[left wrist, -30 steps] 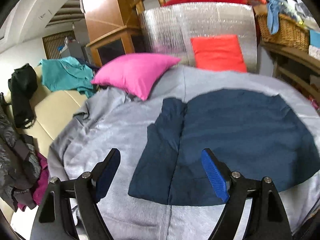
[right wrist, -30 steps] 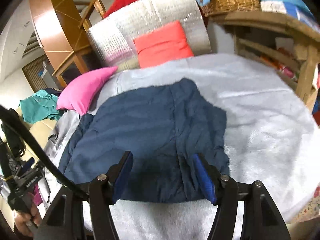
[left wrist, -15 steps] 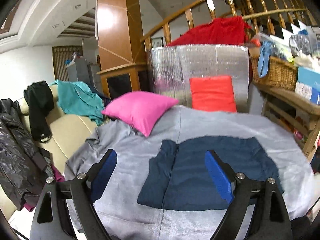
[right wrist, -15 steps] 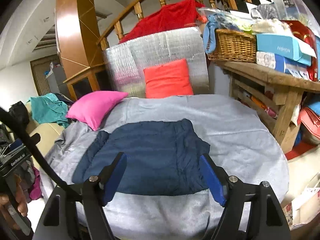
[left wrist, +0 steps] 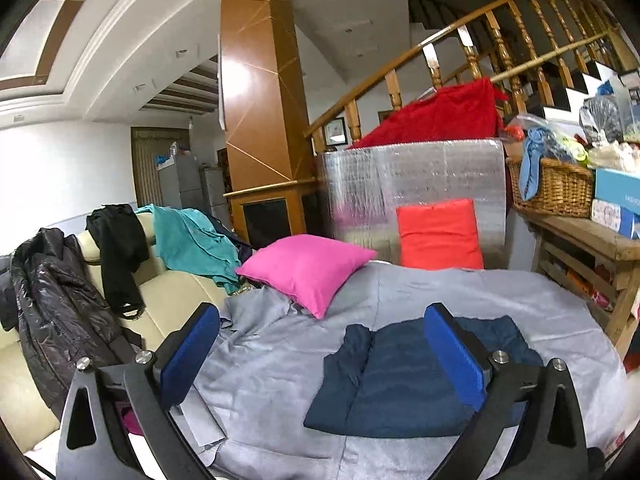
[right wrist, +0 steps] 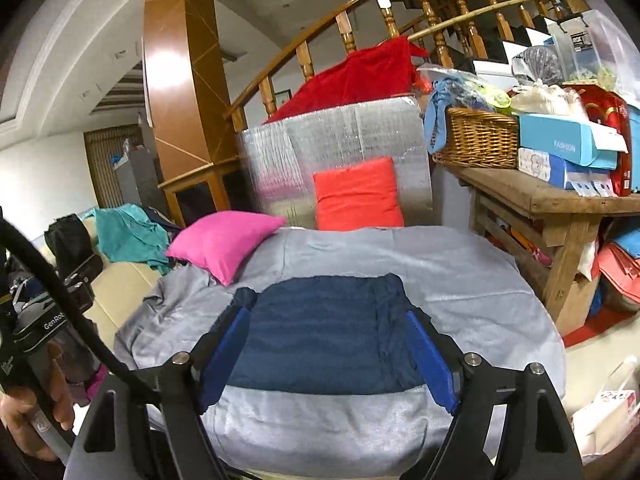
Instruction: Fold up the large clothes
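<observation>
A dark blue garment (left wrist: 404,384) lies folded into a rough rectangle on the grey-covered table (left wrist: 280,352); it also shows in the right wrist view (right wrist: 324,332). My left gripper (left wrist: 322,354) is open and empty, held back from and above the table's near edge. My right gripper (right wrist: 328,356) is open and empty, also back from the table, with the garment seen between its blue pads. Neither gripper touches the cloth.
A pink pillow (left wrist: 304,268) and an orange-red pillow (left wrist: 438,232) sit at the table's far side against a silver panel (left wrist: 416,184). A cream sofa (left wrist: 52,360) with jackets stands left. A wooden shelf (right wrist: 560,204) with a basket and boxes stands right.
Both grippers have pulled back and up from the table; the garment looks smaller and farther away. It lies in the same folded shape. Both grippers stay open.
</observation>
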Motion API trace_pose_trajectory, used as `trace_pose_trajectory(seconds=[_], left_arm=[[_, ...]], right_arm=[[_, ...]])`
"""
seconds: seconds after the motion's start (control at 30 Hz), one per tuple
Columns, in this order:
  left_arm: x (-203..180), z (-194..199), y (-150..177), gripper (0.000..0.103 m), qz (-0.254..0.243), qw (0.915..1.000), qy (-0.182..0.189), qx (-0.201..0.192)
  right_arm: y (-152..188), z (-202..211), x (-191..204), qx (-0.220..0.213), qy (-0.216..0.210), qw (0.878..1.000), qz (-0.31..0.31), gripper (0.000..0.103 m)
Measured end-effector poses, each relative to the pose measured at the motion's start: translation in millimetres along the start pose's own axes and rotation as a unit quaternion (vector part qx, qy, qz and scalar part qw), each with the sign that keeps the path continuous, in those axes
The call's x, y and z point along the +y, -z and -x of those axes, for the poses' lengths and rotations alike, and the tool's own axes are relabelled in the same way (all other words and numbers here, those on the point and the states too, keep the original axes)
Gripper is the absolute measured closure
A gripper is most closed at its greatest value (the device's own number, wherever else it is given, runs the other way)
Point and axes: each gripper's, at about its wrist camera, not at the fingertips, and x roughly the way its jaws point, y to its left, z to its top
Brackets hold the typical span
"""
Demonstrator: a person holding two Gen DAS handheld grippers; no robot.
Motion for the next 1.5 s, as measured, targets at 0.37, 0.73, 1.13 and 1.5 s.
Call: trace_pose_trajectory(seconds=[0.37, 0.73, 1.13, 1.5], left_arm=[[17, 13, -10, 0.001, 0.028, 0.9996, -0.006, 0.001], [19, 20, -11, 0.001, 0.03, 0.9995, -0.013, -0.003], [19, 28, -13, 0.001, 0.031, 0.9995, -0.01, -0.006], [18, 36, -16, 0.001, 0.028, 0.9996, 0.001, -0.005]], right_arm=[[2, 3, 14, 0.013, 0.004, 1.0, -0.028, 0.019], [-3, 13, 18, -0.005, 0.008, 0.999, -0.035, 0.019], [-4, 16, 22, -0.007, 0.006, 0.999, -0.031, 0.019], [-2, 16, 30, -0.005, 0.023, 1.0, -0.018, 0.019]])
